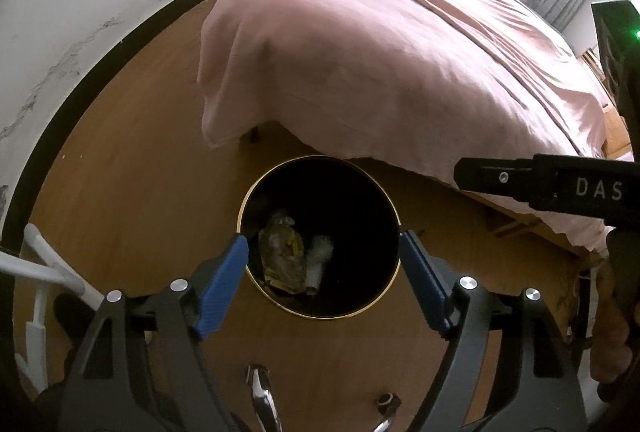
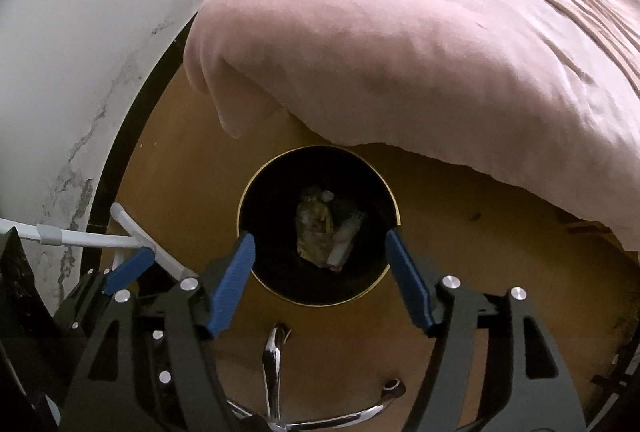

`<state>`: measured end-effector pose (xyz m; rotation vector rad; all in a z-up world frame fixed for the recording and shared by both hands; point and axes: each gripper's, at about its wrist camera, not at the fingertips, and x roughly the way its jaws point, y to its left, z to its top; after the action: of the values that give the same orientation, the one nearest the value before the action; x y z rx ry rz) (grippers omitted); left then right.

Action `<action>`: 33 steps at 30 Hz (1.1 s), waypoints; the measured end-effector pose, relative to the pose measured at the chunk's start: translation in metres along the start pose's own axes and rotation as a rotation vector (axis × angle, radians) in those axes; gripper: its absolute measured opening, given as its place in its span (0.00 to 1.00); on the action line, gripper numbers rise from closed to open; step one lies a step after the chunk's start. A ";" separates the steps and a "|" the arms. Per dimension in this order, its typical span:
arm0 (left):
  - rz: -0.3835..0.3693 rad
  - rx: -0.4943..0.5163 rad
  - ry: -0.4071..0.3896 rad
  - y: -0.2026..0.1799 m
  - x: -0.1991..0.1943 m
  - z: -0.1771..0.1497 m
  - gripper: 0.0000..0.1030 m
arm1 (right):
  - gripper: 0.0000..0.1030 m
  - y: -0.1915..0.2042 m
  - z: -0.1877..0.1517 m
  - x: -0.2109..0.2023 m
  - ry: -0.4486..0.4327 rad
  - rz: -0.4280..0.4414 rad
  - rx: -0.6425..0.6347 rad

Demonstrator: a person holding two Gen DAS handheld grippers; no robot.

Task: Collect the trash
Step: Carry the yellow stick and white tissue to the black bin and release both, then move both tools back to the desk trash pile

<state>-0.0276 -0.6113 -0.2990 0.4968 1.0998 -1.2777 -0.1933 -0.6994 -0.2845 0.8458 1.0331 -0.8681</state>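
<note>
A: Left wrist view first, biggest thing down: the bed with its pink cover (image 1: 384,52) fills twelve to three o'clock, over the wooden floor (image 1: 132,168). At the centre stands the black bin (image 1: 256,188), gold-rimmed, beside the bed's edge.

B: And the trash?

A: Already at the bin's bottom: a crumpled yellowish wrapper (image 1: 280,252) with a white crumpled piece (image 1: 318,256) touching it at its three o'clock side.

B: Grippers?

A: The left gripper (image 1: 323,248) stands wide above the bin mouth, nothing between its blue fingers (image 1: 224,284). The right gripper (image 2: 320,248) is also spread and empty, right over the bin.

B: So both pieces look dropped. How to finish this step well?

A: My judgement: keep the jaws wide, lift straight up clear of the rim, and avoid the chrome chair base (image 2: 276,356) at six o'clock and the white rack (image 2: 96,238) at nine.

B: Any writing?

A: On the black bar of the other gripper's body (image 1: 560,188), at three o'clock in the left view, white letters read "DAS"; anything beyond them runs out of frame. The wrapper's print is too small to read.
</note>
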 end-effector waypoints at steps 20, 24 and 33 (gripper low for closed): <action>0.247 0.105 -0.343 0.022 -0.296 -0.038 0.89 | 0.70 0.150 -0.019 -0.161 -0.351 0.134 -0.328; 0.414 -0.024 -0.417 0.092 -0.386 -0.083 0.90 | 0.70 0.243 -0.043 -0.182 -0.338 0.277 -0.526; 0.804 -0.501 -0.459 0.238 -0.529 -0.250 0.90 | 0.73 0.493 -0.151 -0.211 -0.118 0.704 -1.008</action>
<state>0.1478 -0.0732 -0.0172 0.2010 0.6714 -0.3523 0.1391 -0.3230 -0.0436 0.2283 0.8227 0.2305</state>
